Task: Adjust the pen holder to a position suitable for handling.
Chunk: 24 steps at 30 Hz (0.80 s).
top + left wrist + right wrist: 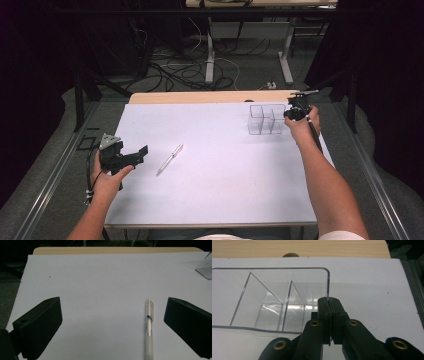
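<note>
Clear organizer (266,119) wall pinched in right gripper (329,300) jaws, forearm outstretched; left gripper (111,322) jaws spread beside pen (149,325).

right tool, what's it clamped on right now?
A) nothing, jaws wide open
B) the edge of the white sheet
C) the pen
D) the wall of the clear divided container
D: in the right gripper view the right tool has its jaws pressed together on the thin side wall of the clear container, while the pen lies loose on the white sheet near the open left tool.
</note>
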### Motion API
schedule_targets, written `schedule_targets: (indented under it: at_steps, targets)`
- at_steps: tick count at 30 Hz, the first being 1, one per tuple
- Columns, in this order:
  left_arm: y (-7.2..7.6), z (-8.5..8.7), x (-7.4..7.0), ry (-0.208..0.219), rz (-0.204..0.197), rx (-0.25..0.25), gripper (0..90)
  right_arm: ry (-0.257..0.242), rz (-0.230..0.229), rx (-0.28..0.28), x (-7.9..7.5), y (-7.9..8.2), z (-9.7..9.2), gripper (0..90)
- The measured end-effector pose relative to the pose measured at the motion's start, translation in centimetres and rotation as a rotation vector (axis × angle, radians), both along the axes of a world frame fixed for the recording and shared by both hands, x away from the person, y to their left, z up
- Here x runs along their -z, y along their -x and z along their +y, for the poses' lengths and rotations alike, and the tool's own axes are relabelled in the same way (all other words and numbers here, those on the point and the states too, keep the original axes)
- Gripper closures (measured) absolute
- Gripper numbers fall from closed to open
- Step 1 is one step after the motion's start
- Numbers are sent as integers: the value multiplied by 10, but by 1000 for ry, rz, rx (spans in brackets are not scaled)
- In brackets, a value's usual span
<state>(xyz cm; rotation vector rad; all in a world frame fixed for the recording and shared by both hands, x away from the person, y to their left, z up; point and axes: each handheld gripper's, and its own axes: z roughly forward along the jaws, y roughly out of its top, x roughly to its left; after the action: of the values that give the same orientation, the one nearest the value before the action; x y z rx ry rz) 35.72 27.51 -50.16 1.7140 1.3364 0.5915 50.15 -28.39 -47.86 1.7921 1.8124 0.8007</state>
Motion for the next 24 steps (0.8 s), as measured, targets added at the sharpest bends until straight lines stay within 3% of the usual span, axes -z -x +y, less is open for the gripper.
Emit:
schedule_targets:
  at_steps: [9,17,24]
  targets:
    - [0,-2,0,-2,-1,1,18,-5,34,-19,-2,10,37,889]
    - [0,-1,0,-3,0,3,17,-36,51,-79,-2,25,83,886]
    - [1,0,-1,-2,-5,2,18,-71,88,-91,-3,36,106,880]
